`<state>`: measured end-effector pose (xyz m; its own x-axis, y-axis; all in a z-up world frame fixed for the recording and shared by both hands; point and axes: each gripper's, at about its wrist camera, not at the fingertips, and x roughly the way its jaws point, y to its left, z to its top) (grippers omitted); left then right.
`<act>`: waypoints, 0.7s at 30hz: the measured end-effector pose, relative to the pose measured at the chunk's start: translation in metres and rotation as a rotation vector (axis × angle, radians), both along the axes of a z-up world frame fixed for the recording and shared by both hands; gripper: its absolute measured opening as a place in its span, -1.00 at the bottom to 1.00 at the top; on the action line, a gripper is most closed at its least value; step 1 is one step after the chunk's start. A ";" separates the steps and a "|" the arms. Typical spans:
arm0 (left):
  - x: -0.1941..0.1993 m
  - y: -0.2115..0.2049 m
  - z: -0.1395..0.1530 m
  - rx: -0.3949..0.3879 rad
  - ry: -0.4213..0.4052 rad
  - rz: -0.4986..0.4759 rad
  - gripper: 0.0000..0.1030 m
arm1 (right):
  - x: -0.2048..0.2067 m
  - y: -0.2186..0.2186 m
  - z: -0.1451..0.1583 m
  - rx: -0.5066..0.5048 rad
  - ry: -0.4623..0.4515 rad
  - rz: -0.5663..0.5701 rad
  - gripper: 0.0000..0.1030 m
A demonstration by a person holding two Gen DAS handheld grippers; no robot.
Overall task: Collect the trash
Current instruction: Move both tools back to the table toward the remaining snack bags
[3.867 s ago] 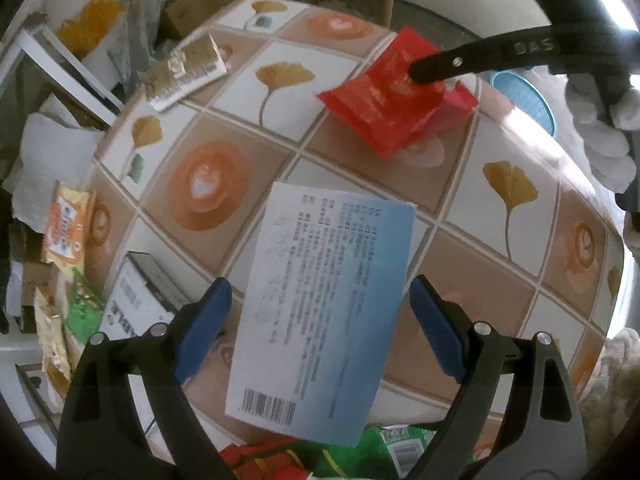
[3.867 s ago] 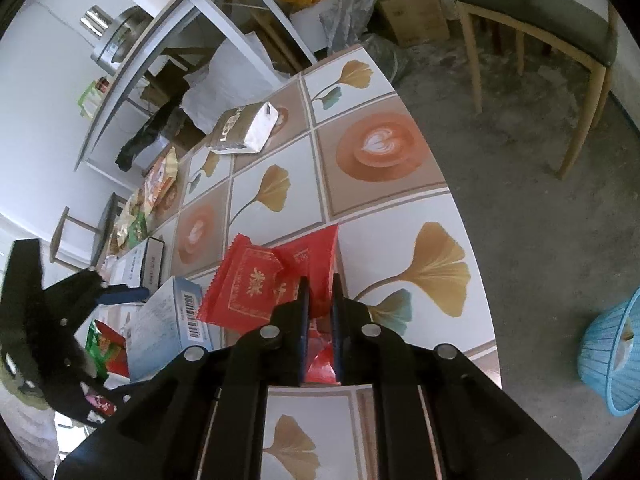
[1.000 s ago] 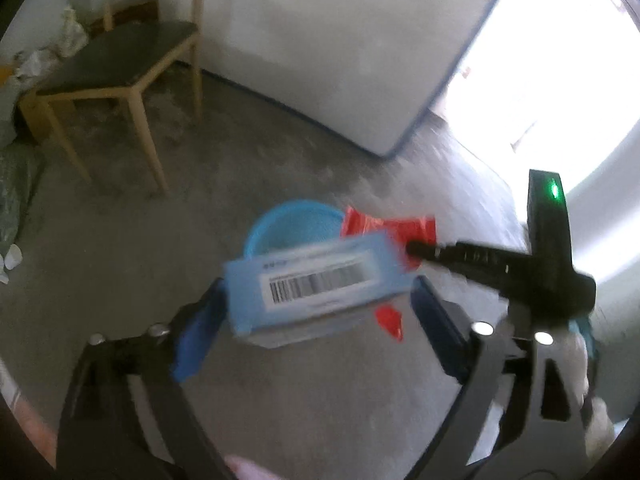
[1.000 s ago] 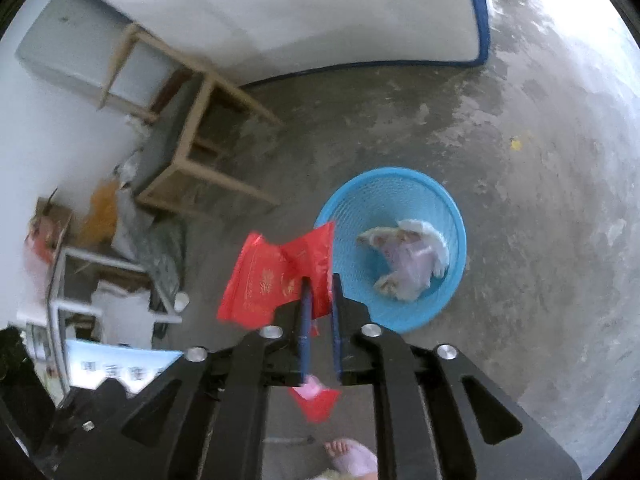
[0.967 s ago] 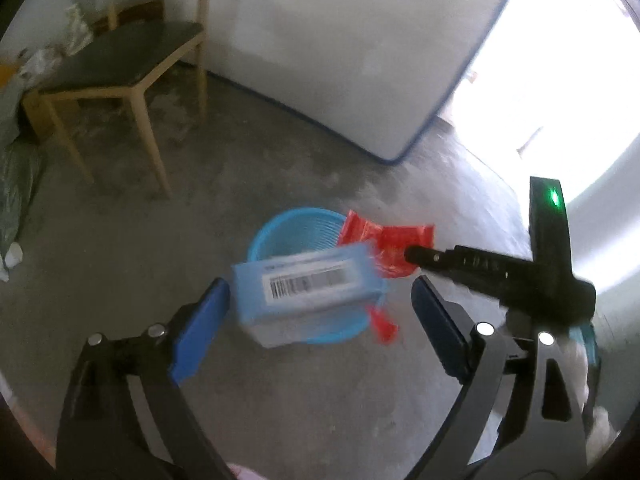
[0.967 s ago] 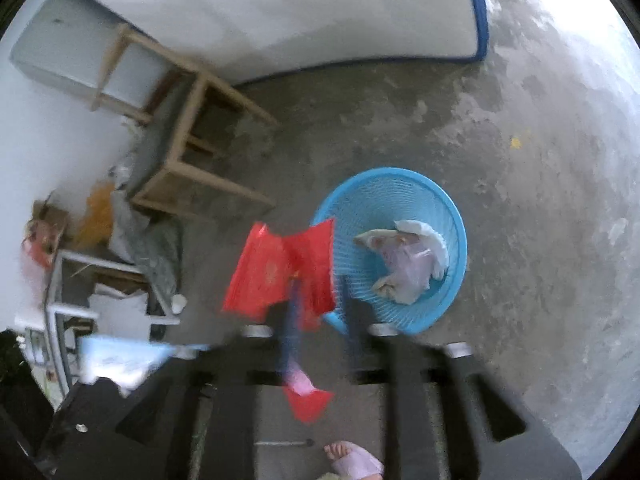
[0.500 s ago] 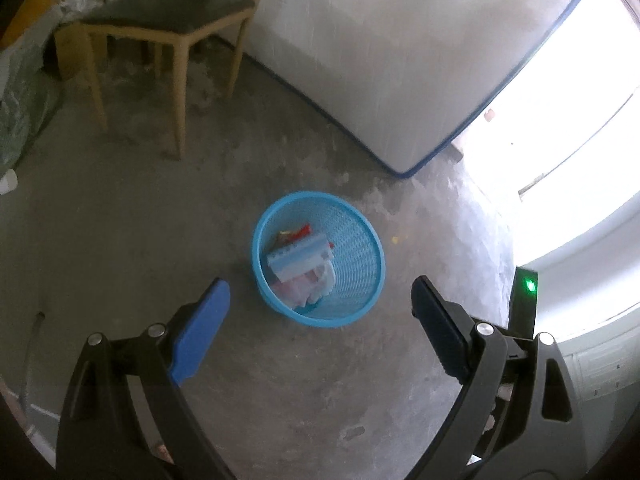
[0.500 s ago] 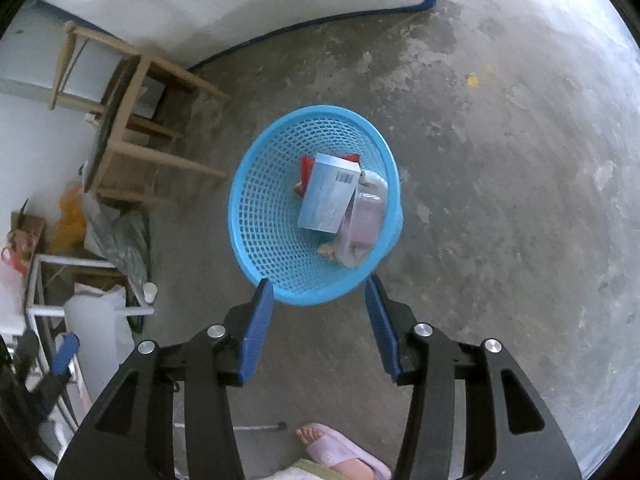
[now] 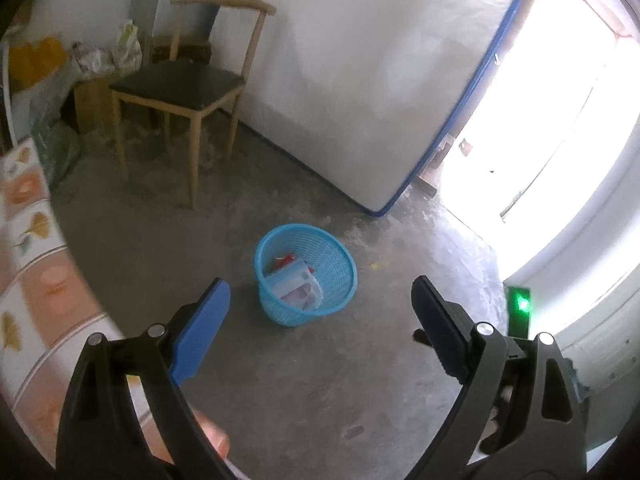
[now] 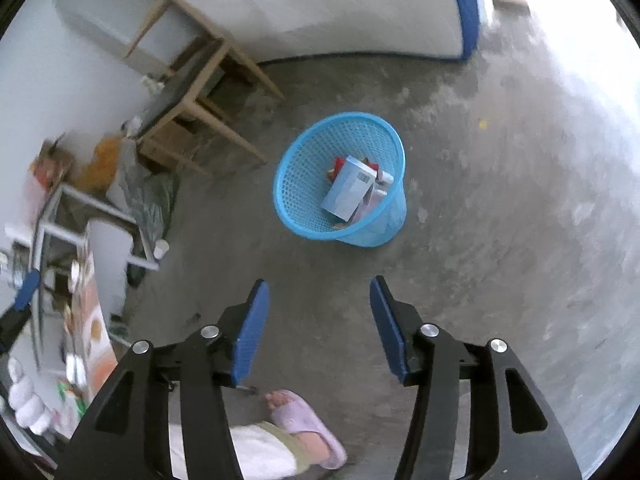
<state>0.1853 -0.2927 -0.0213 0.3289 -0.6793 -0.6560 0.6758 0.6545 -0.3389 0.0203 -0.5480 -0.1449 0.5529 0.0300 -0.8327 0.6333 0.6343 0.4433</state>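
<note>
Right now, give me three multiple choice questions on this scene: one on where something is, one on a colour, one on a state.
1. Where is the light blue box?
A. On the chair seat
B. Inside the basket
C. On the floor beside the basket

2. What colour is the basket?
A. Blue
B. Green
C. Red

3. How do the jaws of the right gripper stand?
A. Shut on a red wrapper
B. Shut with nothing between them
C. Open with nothing between them

Answers:
1. B, the box leans among other trash inside the mesh wall.
2. A, both views show a light blue mesh basket.
3. C, bare concrete floor shows between the blue pads; the jaws have just been opening.
</note>
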 end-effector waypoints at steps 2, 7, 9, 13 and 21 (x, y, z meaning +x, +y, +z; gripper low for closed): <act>-0.016 0.021 0.006 -0.004 -0.021 0.019 0.71 | -0.003 0.017 0.024 -0.092 0.003 0.038 0.16; -0.045 0.067 0.020 -0.039 -0.026 0.077 0.71 | -0.002 0.061 0.085 -0.304 -0.036 0.101 0.49; -0.057 0.092 0.027 -0.052 -0.033 0.107 0.71 | 0.000 0.082 0.109 -0.390 -0.059 0.115 0.60; -0.078 0.138 0.044 -0.076 -0.073 0.152 0.71 | 0.004 0.120 0.146 -0.484 -0.120 0.170 0.76; -0.126 0.237 0.066 -0.062 -0.201 0.281 0.71 | 0.019 0.199 0.200 -0.562 -0.238 0.346 0.82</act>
